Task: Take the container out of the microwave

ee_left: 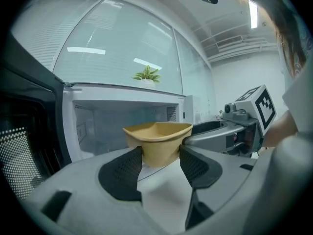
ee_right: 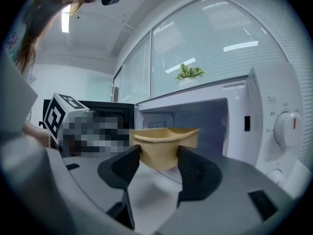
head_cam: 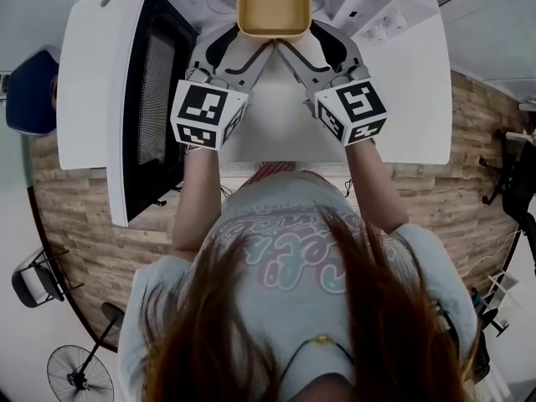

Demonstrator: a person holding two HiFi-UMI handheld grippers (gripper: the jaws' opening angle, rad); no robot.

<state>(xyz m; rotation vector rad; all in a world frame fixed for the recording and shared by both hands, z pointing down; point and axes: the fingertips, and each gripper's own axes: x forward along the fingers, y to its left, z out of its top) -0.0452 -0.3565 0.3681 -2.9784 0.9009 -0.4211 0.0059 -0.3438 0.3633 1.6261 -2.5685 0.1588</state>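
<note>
A tan plastic container (head_cam: 273,5) hangs in the air just in front of the open white microwave (head_cam: 381,23). My left gripper (head_cam: 244,47) is shut on its near left corner and my right gripper (head_cam: 298,47) is shut on its near right corner. In the left gripper view the container (ee_left: 157,140) sits between the black pads (ee_left: 128,166), which press on its sides. The right gripper view shows the same hold on the container (ee_right: 165,145), with the lit, bare microwave cavity (ee_right: 205,116) behind it.
The microwave's dark door (head_cam: 155,99) stands swung open to the left. A small potted plant (ee_left: 146,74) sits on top of the microwave. Control knobs (ee_right: 286,129) are on its right panel. White tabletop (head_cam: 285,124) lies under the grippers.
</note>
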